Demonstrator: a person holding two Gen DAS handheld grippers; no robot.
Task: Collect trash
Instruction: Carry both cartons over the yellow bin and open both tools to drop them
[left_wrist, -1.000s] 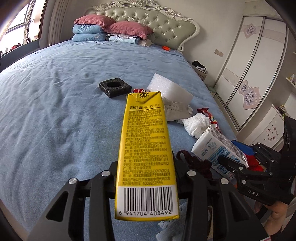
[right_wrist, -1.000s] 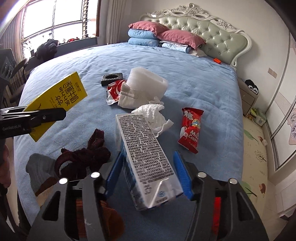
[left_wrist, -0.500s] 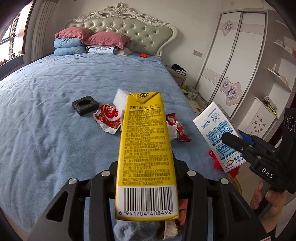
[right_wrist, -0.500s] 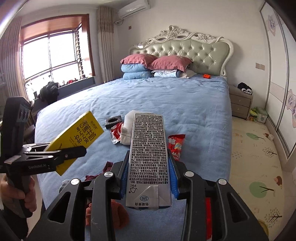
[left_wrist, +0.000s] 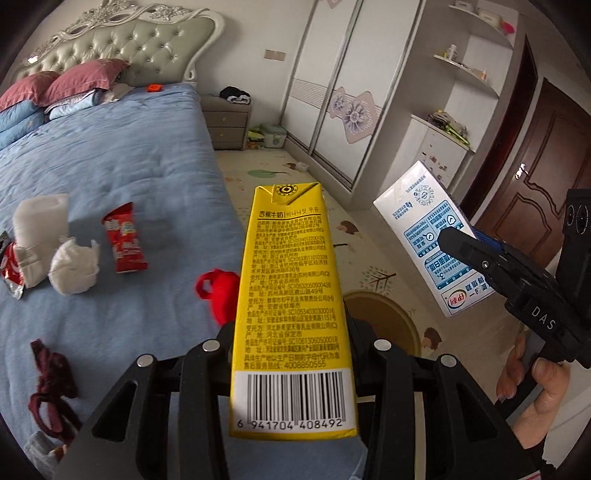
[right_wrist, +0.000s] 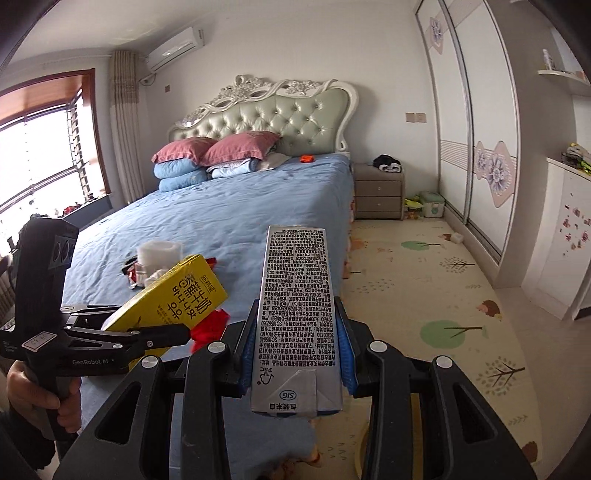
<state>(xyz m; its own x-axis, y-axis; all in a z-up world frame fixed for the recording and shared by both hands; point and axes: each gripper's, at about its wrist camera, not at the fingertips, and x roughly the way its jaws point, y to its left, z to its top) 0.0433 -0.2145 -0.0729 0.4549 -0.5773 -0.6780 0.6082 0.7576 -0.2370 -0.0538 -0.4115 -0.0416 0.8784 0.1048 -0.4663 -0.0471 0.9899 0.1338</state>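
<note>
Blue bed (left_wrist: 110, 158) beside a patterned floor mat (right_wrist: 443, 280), wardrobe (right_wrist: 476, 147) behind

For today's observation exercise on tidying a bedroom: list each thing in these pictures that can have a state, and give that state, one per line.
Left gripper: shut on the yellow carton.
Yellow carton: held off the bed.
Right gripper: shut on the white carton.
White carton: held off the bed.
Red wrapper: lying on the bed.
Tissue: crumpled, on the bed.
Wardrobe doors: closed.

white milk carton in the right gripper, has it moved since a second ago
Yes. The white milk carton has been lifted off the bed and swung right, now held over the floor mat beside it.
</note>
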